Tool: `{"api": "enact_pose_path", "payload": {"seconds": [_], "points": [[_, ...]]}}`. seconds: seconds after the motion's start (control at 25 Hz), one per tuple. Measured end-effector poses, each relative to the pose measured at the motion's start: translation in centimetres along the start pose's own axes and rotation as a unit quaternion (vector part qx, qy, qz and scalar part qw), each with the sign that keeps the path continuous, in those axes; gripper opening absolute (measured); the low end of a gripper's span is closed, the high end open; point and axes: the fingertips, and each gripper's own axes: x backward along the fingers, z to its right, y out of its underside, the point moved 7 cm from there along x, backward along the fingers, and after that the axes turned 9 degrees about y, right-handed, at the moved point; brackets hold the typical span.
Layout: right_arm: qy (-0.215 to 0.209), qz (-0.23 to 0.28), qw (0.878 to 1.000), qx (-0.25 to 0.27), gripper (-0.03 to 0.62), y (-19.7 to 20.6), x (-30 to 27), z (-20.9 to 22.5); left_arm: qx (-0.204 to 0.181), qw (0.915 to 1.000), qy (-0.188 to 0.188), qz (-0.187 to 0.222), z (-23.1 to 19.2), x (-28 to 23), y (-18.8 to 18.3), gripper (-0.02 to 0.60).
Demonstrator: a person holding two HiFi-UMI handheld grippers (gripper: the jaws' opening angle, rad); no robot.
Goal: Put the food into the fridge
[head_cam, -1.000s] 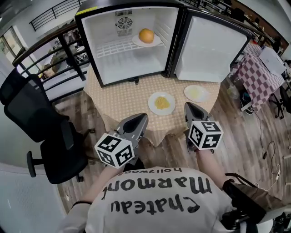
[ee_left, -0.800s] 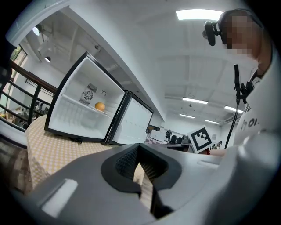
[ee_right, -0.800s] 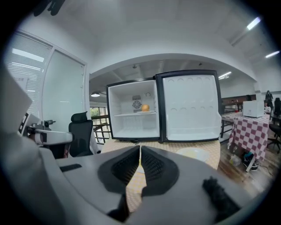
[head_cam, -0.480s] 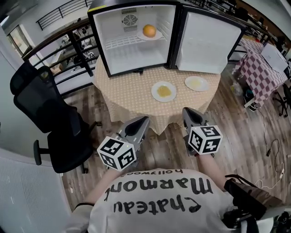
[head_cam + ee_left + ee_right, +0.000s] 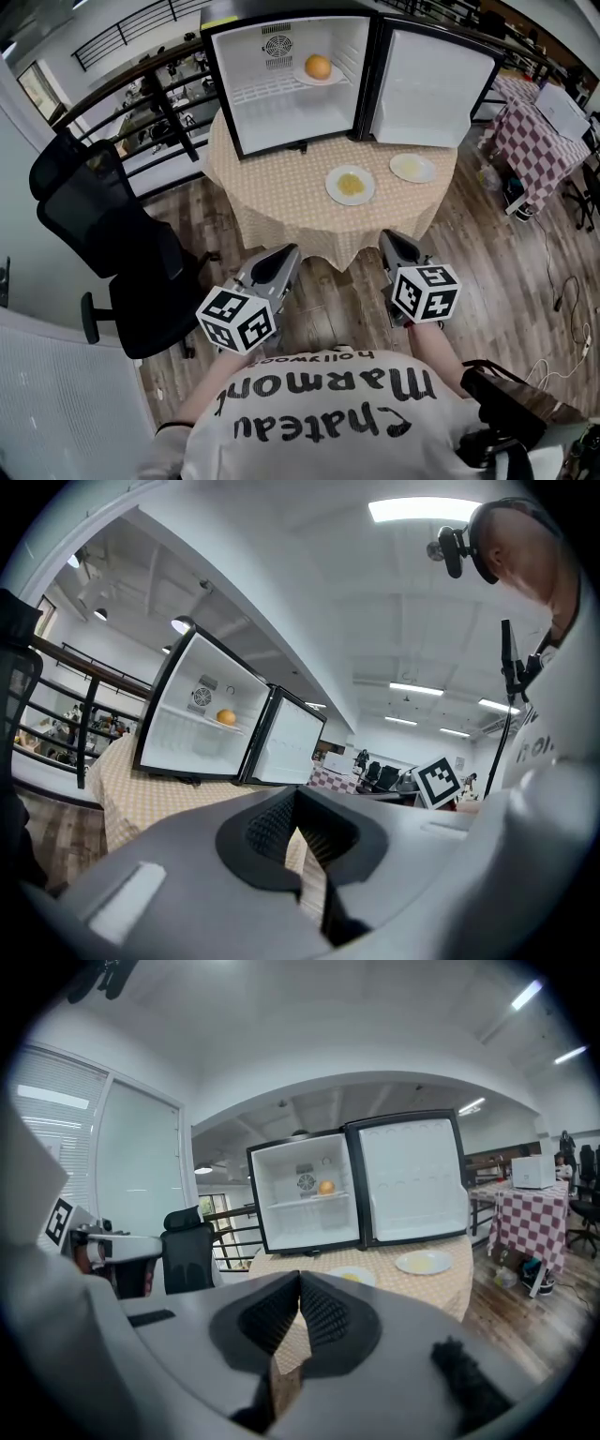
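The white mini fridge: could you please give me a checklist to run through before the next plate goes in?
1. Door of the white mini fridge open: ok, swung wide.
2. Space on the wire shelf: ok, left of the round orange fruit.
3. Reach to the white plate of yellow food: not ok, both claws hang short of the round table with beige dotted cloth.
4. Both free, left claw and right claw: ok, shut on nothing.
5. Claws open for gripping: not ok.
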Motion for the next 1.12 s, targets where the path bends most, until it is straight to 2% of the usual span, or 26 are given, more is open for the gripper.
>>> {"api": "enact_pose_path", "payload": {"seconds": [0.28, 0.6, 1.12], "points": [[0.005, -0.013, 1.000, 0.002, 0.015, 0.4, 1.1, -0.4, 0.010, 0.9998, 0.012, 0.012, 0.4, 0.2, -0.1, 0.006], [0.016, -0.004, 1.000, 0.012, 0.015, -0.3, 2.3, 0.5, 0.001, 0.9992, 0.030, 0.025, 1.1, -1.1, -1.0, 0.006], [0.030, -0.006, 0.999, 0.016, 0.015, -0.1, 3.5, 2.1, -0.011, 0.9988, 0.043, 0.019, 1.8, -2.2, -0.9, 0.006]]}}
